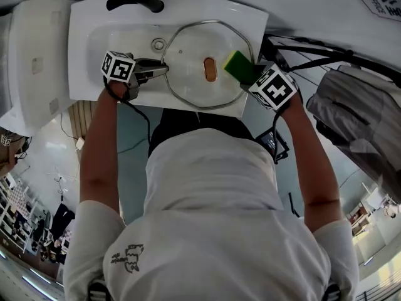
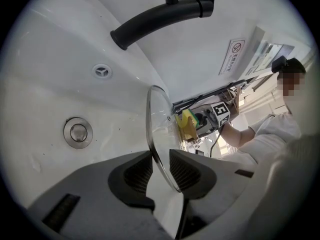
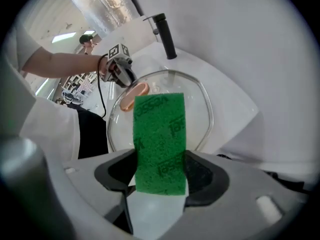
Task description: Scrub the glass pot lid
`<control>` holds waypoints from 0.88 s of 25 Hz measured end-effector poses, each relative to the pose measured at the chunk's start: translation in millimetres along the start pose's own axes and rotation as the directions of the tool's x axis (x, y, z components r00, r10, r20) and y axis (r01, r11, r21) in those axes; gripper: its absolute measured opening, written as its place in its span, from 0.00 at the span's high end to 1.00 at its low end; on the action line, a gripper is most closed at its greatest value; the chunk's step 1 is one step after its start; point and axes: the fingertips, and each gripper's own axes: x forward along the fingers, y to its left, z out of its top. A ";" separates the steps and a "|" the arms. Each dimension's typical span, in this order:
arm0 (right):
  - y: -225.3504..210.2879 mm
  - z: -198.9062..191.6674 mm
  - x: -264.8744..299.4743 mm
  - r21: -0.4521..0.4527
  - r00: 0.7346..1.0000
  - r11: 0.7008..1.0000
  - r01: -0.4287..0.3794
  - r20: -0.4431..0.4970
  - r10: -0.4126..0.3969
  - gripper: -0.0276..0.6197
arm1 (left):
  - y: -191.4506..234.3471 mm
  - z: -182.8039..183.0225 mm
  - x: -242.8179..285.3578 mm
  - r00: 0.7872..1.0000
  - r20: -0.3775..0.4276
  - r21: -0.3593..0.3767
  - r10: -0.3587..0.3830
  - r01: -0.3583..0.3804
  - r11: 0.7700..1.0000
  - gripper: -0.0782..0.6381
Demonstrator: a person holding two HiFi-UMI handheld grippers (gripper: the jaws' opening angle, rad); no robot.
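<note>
White ceramic makes up the sink [image 1: 84, 74], with a black faucet [image 1: 135, 0] at its far edge, left of the middle. A round metal drain [image 2: 78, 132] sits in the bottom of the basin, towards the left.

The glass pot lid [image 1: 188, 83] is over the basin. It spans the middle and right part and reaches almost to the near edge. Its brown handle [image 1: 210, 69] faces up in the head view. The left gripper view shows the lid edge-on as a thin curved line.

The left claw [image 2: 161, 170] comes in from the basin's left side. It pinches the lid's left rim, with the metal-edged glass running between its ribbed pads [image 2: 139, 171].

The right claw [image 3: 160, 166] is closed on a sponge [image 3: 160, 139], green scouring face towards its own camera. The sponge stands up between the pads and sticks out well past them. From above, the yellow-and-green sponge lies over the lid's right rim near the sink's right edge. Whether it actually presses on the glass cannot be told.

In the right gripper view the lid is just beyond the sponge, and the left claw is at its far rim.
</note>
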 end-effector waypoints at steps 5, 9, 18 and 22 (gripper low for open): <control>2.1 42.0 8.4 0.111 0.999 0.994 0.008 0.035 -0.012 0.51 | -1.6 4.5 3.8 1.000 0.019 -0.004 -0.013 0.013 1.000 0.74; 0.4 44.0 11.7 0.163 0.998 0.986 0.034 0.043 -0.041 0.51 | -1.2 4.4 3.2 0.999 0.027 -0.004 -0.023 0.023 1.000 0.74; -42.8 -13.6 5.4 0.311 0.998 0.949 0.045 0.022 -0.055 0.51 | -1.4 4.4 4.1 0.999 -0.001 -0.001 -0.044 0.044 0.999 0.74; -56.5 -28.6 1.5 0.349 0.998 0.935 0.066 -0.010 -0.067 0.51 | -1.2 4.3 4.8 0.999 0.004 -0.010 -0.049 0.049 0.999 0.74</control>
